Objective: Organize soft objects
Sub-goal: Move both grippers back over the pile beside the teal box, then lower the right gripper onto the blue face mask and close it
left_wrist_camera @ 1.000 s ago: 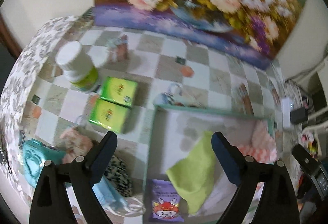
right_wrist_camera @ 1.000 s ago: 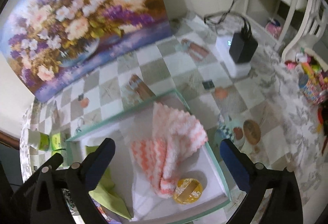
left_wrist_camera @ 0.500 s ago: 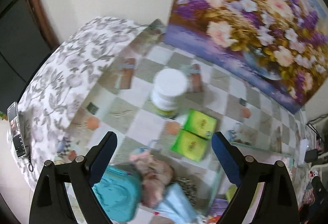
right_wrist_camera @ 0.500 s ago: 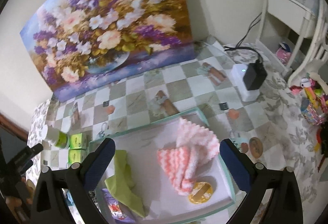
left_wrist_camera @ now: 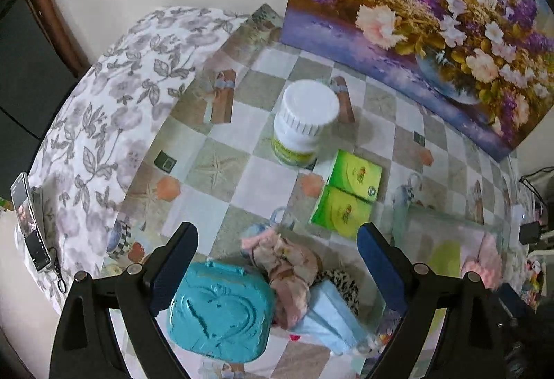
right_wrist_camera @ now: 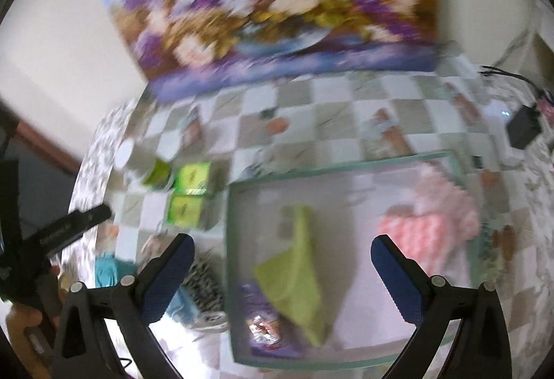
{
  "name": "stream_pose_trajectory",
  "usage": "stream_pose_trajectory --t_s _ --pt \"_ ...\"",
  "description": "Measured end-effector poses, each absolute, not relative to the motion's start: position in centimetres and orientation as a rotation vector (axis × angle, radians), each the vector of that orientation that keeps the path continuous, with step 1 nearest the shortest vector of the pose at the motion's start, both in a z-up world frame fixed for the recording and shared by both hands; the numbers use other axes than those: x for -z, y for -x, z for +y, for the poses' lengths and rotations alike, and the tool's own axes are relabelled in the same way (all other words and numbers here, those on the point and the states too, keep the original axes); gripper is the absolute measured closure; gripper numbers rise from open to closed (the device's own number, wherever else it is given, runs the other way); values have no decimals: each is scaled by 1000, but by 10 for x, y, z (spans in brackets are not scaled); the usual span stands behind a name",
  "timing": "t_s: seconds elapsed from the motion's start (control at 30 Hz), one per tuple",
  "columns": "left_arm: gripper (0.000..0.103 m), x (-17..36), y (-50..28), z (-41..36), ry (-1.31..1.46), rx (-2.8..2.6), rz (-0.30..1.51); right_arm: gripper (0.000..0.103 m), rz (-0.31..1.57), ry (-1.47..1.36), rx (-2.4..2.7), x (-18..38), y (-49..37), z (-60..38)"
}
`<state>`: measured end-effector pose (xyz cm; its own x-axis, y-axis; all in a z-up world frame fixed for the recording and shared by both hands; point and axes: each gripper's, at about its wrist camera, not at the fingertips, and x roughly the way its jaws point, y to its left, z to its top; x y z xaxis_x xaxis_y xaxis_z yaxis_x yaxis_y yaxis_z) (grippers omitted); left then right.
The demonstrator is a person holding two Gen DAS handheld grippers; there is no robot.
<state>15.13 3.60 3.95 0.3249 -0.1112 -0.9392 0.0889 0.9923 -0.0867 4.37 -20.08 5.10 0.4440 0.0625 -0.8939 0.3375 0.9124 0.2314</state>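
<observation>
Both sets of fingers stand spread wide and hold nothing. The left gripper (left_wrist_camera: 277, 261) hangs above the loose pile on the counter (left_wrist_camera: 221, 164); the right gripper (right_wrist_camera: 282, 261) hangs over the near-left part of the tray (right_wrist_camera: 346, 164), in a view badly blurred by motion.

Location of task items, taken from the tray: a green cloth (right_wrist_camera: 294, 271), a pink striped cloth (right_wrist_camera: 429, 226) and a purple packet (right_wrist_camera: 263, 327) lie inside it. Just left of the tray, outside its wall, sit a crumpled pink fabric piece (left_wrist_camera: 287, 271), a pale blue face mask (left_wrist_camera: 332, 313) and a leopard-print item (left_wrist_camera: 341, 278), the three overlapping. A hard teal case (left_wrist_camera: 218, 309) touches the pink fabric on the side away from the tray.

Risks, as judged:
- The pile is tangled. A pinch on the pink fabric may drag the mask or its ear loop along, or drop one short of the tray.
- The left finger (left_wrist_camera: 173, 268) sits over the teal case; a closing stroke could catch or shove that hard item.
- The white-capped bottle (left_wrist_camera: 301, 126) and two green tissue packs (left_wrist_camera: 346, 195) stand behind the pile, away from the fingers; a sweeping approach could tip the bottle.
- Both grippers work near the tray's left wall, so a collision is possible.
</observation>
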Motion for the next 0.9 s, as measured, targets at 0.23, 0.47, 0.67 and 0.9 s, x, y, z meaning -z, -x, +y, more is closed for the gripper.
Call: stream_pose_trajectory --t_s 0.23,0.47,0.67,0.9 --pt "9 -33 -147 42 -24 132 1261 0 1206 -384 79 -21 -54 -158" --pt "10 -8 -154 58 37 107 1349 0 1292 -337 3 5 -56 -121" --pt "9 2 -157 66 48 96 1374 0 1327 -298 -37 16 -56 -100" --pt "9 15 -161 71 94 82 1420 0 1338 -283 -56 27 -60 -88"
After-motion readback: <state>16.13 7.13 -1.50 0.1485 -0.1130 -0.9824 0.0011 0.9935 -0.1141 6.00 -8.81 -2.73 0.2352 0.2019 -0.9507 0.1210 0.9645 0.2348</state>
